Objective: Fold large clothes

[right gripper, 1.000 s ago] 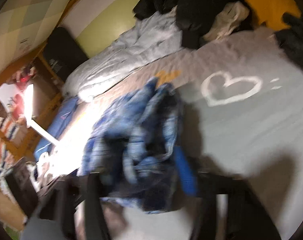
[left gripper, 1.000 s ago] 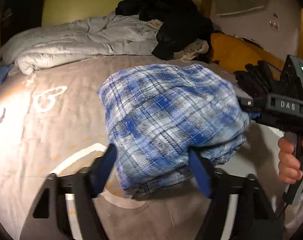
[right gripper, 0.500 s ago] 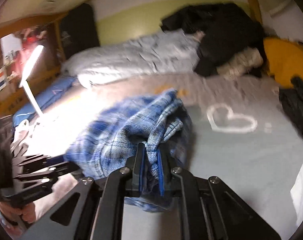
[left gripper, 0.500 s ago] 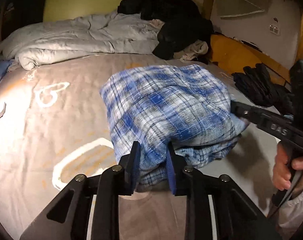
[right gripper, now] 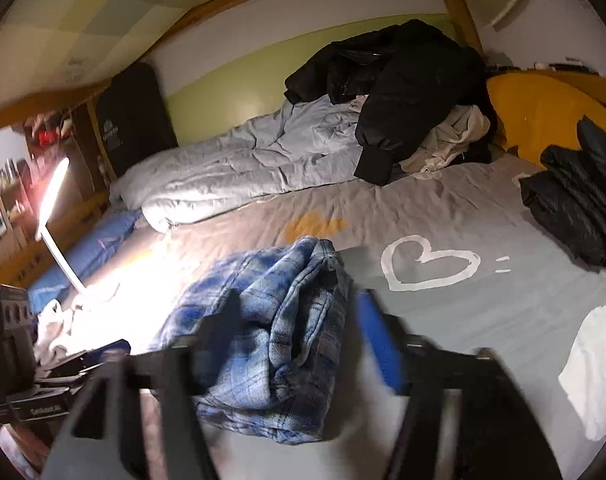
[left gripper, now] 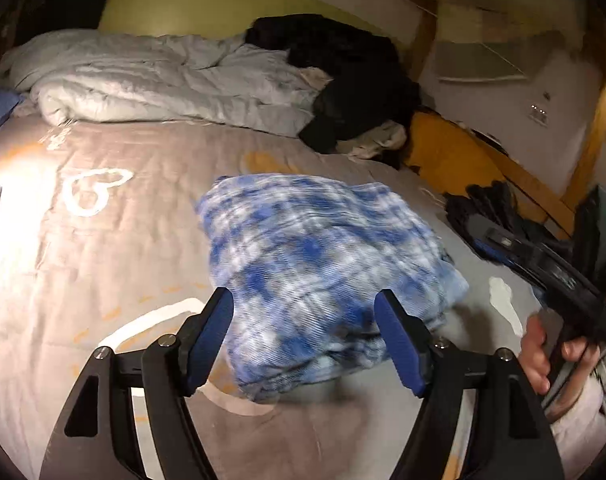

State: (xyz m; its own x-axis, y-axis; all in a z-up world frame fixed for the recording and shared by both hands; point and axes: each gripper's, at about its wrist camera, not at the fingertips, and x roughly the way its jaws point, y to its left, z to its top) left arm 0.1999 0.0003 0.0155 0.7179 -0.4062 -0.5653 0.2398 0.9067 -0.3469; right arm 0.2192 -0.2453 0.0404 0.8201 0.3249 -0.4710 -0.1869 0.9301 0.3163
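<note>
A blue plaid shirt [left gripper: 323,272] lies as a folded bundle on the grey bedsheet [left gripper: 103,264]. My left gripper [left gripper: 305,340] hovers over its near edge. Its jaws are opening, and the cloth lies between and below the blue pads without being pressed. In the right wrist view the shirt [right gripper: 271,340] shows its layered open side. My right gripper [right gripper: 299,332] is blurred, its jaws are opening too, and the pads stand clear of the cloth. A hand [left gripper: 543,352] holds the right gripper [left gripper: 483,240] at the shirt's right end. The left gripper [right gripper: 103,352] is at the shirt's left end.
A crumpled grey duvet [right gripper: 243,168] and black jackets [right gripper: 403,80] are piled at the head of the bed beside an orange pillow [right gripper: 543,108]. A folded black puffer jacket [right gripper: 575,208] lies at the right edge. A bright lamp [right gripper: 55,200] stands on the left, and a white cloth [right gripper: 595,368] lies at the near right.
Half a second ago both grippers were pinched shut on the shirt's edges. Now both have spread wide, let the cloth go and lifted back a little. The shirt rests on the bed.
</note>
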